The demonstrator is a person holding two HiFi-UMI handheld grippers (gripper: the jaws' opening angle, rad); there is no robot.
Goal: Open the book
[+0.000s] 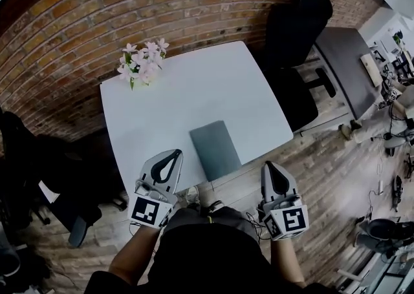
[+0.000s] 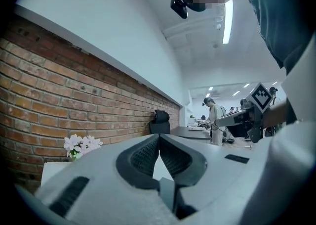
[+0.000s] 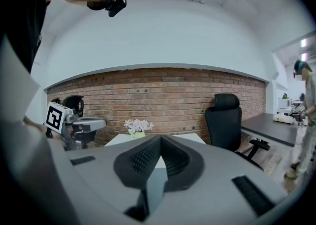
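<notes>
A closed grey-green book [image 1: 215, 148] lies flat near the front edge of the white table [image 1: 194, 86]. My left gripper [image 1: 177, 152] is held at the table's near edge, left of the book, jaws shut and empty. In its own view the left gripper [image 2: 159, 135] tips meet with nothing between them. My right gripper [image 1: 268, 165] hovers off the table's front right corner, right of the book, also shut and empty. The right gripper [image 3: 160, 137] tips touch in its own view. Neither touches the book.
A pot of pale pink flowers [image 1: 143, 61] stands at the table's far left corner, against a brick wall [image 1: 129, 2]. A black office chair [image 1: 294, 34] is at the far right, beside a dark desk [image 1: 349, 60]. Another black chair [image 1: 39, 170] stands left. A person [image 2: 214, 120] stands in the background.
</notes>
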